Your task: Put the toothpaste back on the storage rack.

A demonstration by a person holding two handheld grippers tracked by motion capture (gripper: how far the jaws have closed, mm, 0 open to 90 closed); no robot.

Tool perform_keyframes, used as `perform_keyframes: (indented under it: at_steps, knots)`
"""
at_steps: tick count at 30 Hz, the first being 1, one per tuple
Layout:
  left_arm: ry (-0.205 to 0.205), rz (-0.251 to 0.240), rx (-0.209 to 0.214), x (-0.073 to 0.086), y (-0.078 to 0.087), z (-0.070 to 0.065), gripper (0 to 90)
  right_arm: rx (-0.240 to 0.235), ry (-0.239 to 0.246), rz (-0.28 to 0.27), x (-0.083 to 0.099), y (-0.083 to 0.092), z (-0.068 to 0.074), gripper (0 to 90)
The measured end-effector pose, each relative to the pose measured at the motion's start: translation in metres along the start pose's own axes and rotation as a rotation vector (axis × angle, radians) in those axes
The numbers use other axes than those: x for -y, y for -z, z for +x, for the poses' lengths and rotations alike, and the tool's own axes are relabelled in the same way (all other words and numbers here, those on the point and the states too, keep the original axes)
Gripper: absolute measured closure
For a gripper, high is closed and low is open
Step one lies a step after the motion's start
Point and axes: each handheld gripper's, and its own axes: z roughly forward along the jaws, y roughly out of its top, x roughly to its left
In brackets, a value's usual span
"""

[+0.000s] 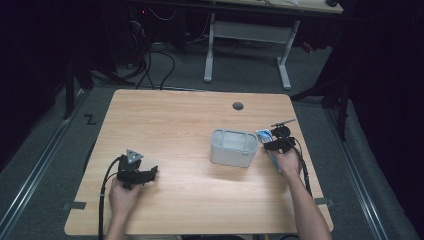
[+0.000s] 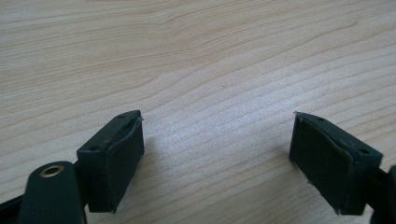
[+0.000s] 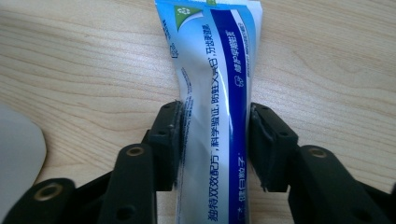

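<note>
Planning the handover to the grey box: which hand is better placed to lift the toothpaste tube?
Right. The right gripper already has its jaws against both sides of the toothpaste tube, beside the grey box. The left gripper sits open over bare table, far off.

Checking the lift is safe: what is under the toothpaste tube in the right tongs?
Bare wooden table lies around and under the toothpaste tube, which the right tongs squeeze from both sides. The spot directly beneath is covered by the tube itself.
</note>
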Motion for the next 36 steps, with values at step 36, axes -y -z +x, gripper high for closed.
perform_keyframes:
  at_steps: [36]
  knots:
    - [-0.001,-0.001,-0.005,0.000,0.000,0.000,18.6,-0.103,0.006,-0.130,0.009,0.057,-0.010,71.7]
